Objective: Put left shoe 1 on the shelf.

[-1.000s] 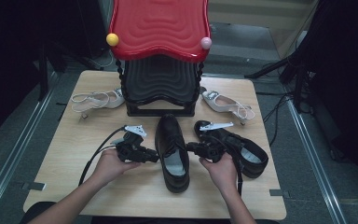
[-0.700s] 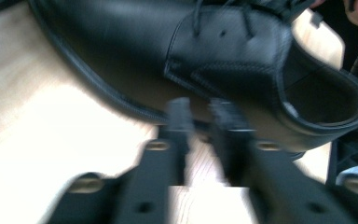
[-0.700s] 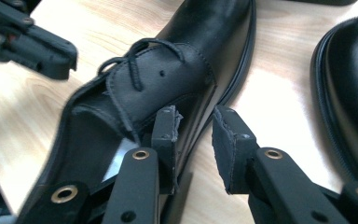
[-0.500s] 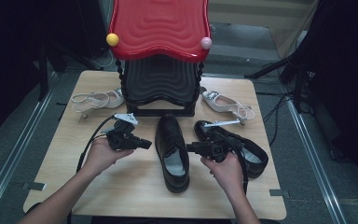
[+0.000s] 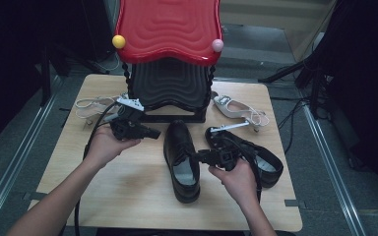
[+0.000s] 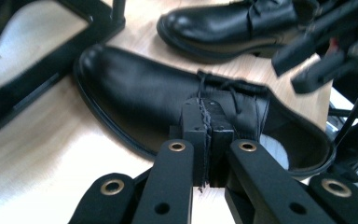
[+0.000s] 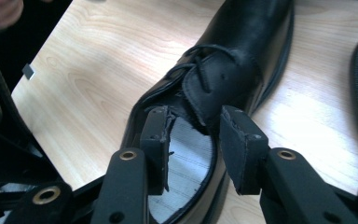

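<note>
The left tool (image 6: pixel 204 140) has its jaws pressed together, just short of the black shoe (image 6: pixel 168 98); the right tool (image 7: pixel 196 140) is spread over that shoe's opening.

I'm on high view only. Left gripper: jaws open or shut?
Observer: Shut. In the left gripper view the left gripper has its pads pressed together, nothing between them.
Operator: Right one?
Observer: Open. The right gripper has its jaws spread at the mouth of the middle black shoe, above the grey insole.
Operator: Laces tied?
Observer: The black laces look loosely crossed; I can't tell if there's a knot.
</note>
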The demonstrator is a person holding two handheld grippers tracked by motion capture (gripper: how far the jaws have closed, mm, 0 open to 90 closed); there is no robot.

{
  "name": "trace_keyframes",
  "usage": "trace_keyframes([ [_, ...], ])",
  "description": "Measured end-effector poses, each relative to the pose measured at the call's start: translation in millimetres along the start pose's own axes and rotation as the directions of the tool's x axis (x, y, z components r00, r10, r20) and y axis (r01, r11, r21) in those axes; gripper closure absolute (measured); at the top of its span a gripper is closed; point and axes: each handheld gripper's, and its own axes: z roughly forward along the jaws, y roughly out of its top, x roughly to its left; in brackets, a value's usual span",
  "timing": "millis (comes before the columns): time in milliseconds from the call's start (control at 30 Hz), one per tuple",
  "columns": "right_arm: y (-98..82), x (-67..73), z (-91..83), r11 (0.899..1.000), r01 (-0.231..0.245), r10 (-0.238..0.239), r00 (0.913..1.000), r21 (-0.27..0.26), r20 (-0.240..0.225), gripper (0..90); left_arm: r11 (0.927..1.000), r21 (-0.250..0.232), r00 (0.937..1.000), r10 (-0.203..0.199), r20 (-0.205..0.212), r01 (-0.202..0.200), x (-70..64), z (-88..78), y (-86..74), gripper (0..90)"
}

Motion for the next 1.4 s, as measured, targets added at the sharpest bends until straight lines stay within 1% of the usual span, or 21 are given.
trace_keyframes([
  [67,0.4,3.8,1.9,1.000,0.007,-0.007,0.9999,0.008,-0.015,63.6,0.9999,-0.009,0.9999,0.008,-0.012,-0.008,0.7,-5.0,6.2,89.9],
  [100,0.5,5.7,2.6,1.000,0.009,-0.009,0.9998,0.013,-0.020,63.5,0.9999,-0.011,1.0000,0.005,-0.007,-0.005,1.3,-7.0,8.6,89.6],
  [200,1.3,10.5,7.5,0.999,0.027,-0.026,0.9993,0.029,-0.026,63.6,0.9999,-0.011,0.9998,0.008,-0.016,-0.009,2.5,-14.5,18.3,89.4],
  [267,1.7,14.0,11.0,0.999,0.034,-0.033,0.9989,0.037,-0.033,63.7,0.9997,-0.008,0.9993,0.021,-0.031,-0.021,2.6,-19.0,23.7,89.3],
  [333,2.0,17.5,14.9,0.998,0.042,-0.040,0.9983,0.048,-0.041,63.7,0.9997,-0.014,0.9992,0.021,-0.034,-0.022,3.0,-23.4,28.8,89.1],
  [433,2.2,21.5,21.6,0.997,0.051,-0.048,0.9978,0.065,-0.046,63.6,0.9994,-0.022,0.9989,0.028,-0.038,-0.028,3.5,-29.9,37.3,89.0],
  [467,2.2,22.6,22.9,0.997,0.051,-0.048,0.9977,0.064,-0.048,63.6,0.9993,-0.028,0.9995,0.023,-0.022,-0.023,4.0,-31.8,39.9,89.0],
  [533,2.5,24.1,23.9,0.997,0.055,-0.052,0.9973,0.062,-0.051,63.0,0.9993,-0.036,0.9997,0.012,-0.023,-0.013,4.0,-34.6,44.8,89.0],
  [633,2.7,27.1,24.5,0.997,0.053,-0.050,0.9973,0.058,-0.054,62.8,0.9988,-0.039,0.9992,0.028,-0.030,-0.029,2.6,-39.4,55.4,89.0],
  [700,2.2,30.3,26.4,0.996,0.055,-0.052,0.9974,0.068,-0.051,62.8,0.9985,-0.037,0.9988,0.038,-0.031,-0.040,1.8,-42.0,62.5,89.1],
  [733,2.2,31.3,28.4,0.996,0.061,-0.057,0.9972,0.071,-0.049,62.8,0.9985,-0.039,0.9989,0.037,-0.029,-0.038,1.0,-42.7,66.1,89.0],
  [767,2.1,32.5,30.2,0.995,0.058,-0.055,0.9974,0.079,-0.047,62.9,0.9981,-0.038,0.9984,0.047,-0.031,-0.048,0.7,-44.1,69.6,89.1],
  [800,2.0,33.2,32.1,0.995,0.062,-0.058,0.9971,0.081,-0.048,62.9,0.9980,-0.039,0.9984,0.049,-0.028,-0.050,0.2,-45.0,73.0,89.0],
  [867,2.1,35.5,34.7,0.994,0.056,-0.052,0.9973,0.088,-0.052,62.8,0.9976,-0.038,0.9977,0.057,-0.036,-0.058,-1.8,-47.0,79.5,89.0],
  [900,2.3,36.5,35.9,0.994,0.059,-0.054,0.9970,0.090,-0.055,62.5,0.9973,-0.038,0.9975,0.062,-0.034,-0.063,-2.8,-48.1,82.6,89.0],
  [1000,2.5,40.0,40.5,0.993,0.060,-0.054,0.9969,0.099,-0.056,61.5,0.9960,-0.038,0.9959,0.079,-0.045,-0.081,-4.4,-52.4,93.2,88.9],
  [1033,2.3,41.8,42.8,0.992,0.063,-0.058,0.9970,0.107,-0.051,61.5,0.9955,-0.038,0.9951,0.085,-0.050,-0.087,-4.2,-54.2,96.7,88.8],
  [1167,0.7,46.5,50.5,0.988,0.074,-0.070,0.9971,0.132,-0.031,61.4,0.9949,-0.047,0.9949,0.087,-0.050,-0.090,-2.6,-60.0,110.1,88.9],
  [1233,-0.9,48.8,54.9,0.987,0.076,-0.074,0.9970,0.139,-0.022,61.4,0.9939,-0.049,0.9935,0.096,-0.062,-0.099,-1.9,-63.5,117.0,88.9],
  [1400,-5.0,50.4,70.0,0.981,0.080,-0.081,0.9967,0.175,0.000,61.4,0.9936,-0.060,0.9926,0.091,-0.080,-0.096,0.9,-72.2,132.6,88.9],
])
